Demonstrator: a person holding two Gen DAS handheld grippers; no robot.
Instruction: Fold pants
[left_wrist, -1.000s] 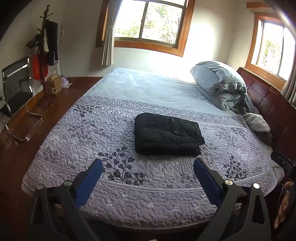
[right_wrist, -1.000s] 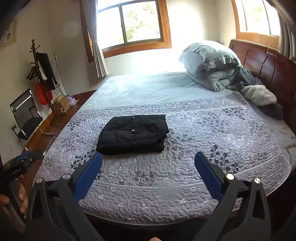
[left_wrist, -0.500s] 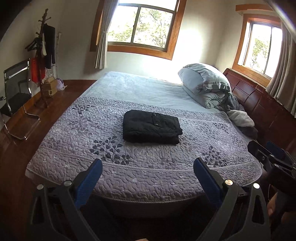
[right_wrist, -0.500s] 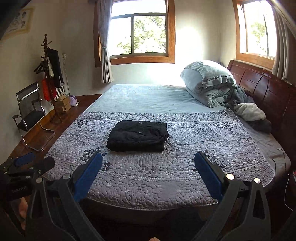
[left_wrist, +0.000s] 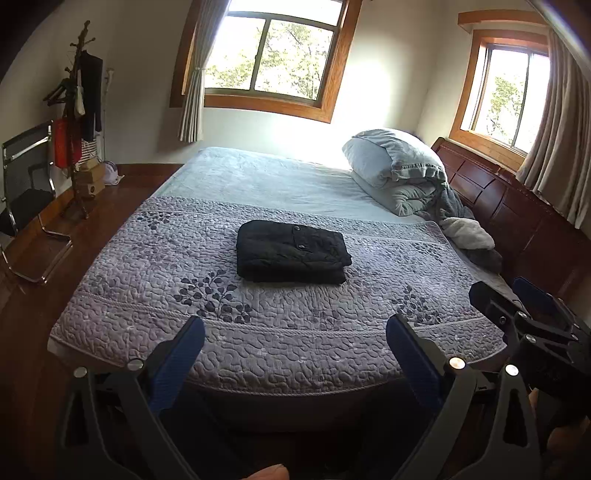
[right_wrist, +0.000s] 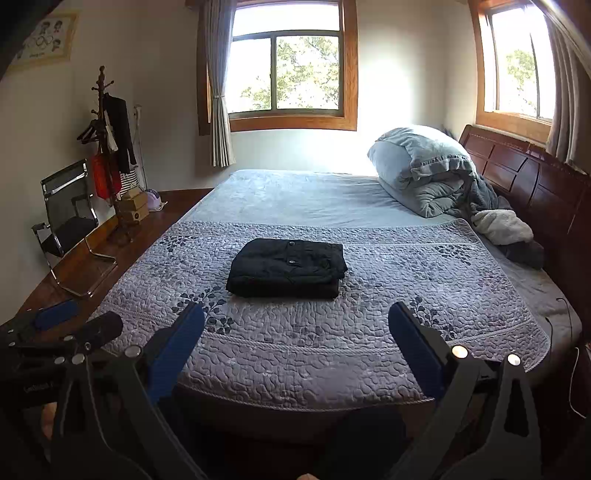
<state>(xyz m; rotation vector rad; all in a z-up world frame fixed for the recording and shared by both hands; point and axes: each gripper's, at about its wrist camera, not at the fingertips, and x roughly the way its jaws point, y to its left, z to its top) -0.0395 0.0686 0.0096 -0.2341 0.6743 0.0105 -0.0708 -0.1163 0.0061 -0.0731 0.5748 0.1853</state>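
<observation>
Ahead of both claws, the black pants (left_wrist: 291, 256) lie folded into a neat rectangle on the bed (left_wrist: 258, 354); left claw (left_wrist: 295, 338) and right claw (right_wrist: 295, 325) are spread apart, empty.

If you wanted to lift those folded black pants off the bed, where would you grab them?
Probably the near edge of the pants, coming from the foot of the quilt. The layers stack there in a thick lip, so open fingers could pinch the whole bundle at once.

A grey-lilac quilted coverlet (left_wrist: 155, 266) with leaf prints spreads over the near half of the bed. At the headboard end, a pale blue folded duvet (right_wrist: 421, 166) is piled beside a white fleece blanket (right_wrist: 502, 227). A black chrome-framed chair (right_wrist: 68, 218) and wooden coat stand (right_wrist: 107, 147) stand against the left wall.
</observation>
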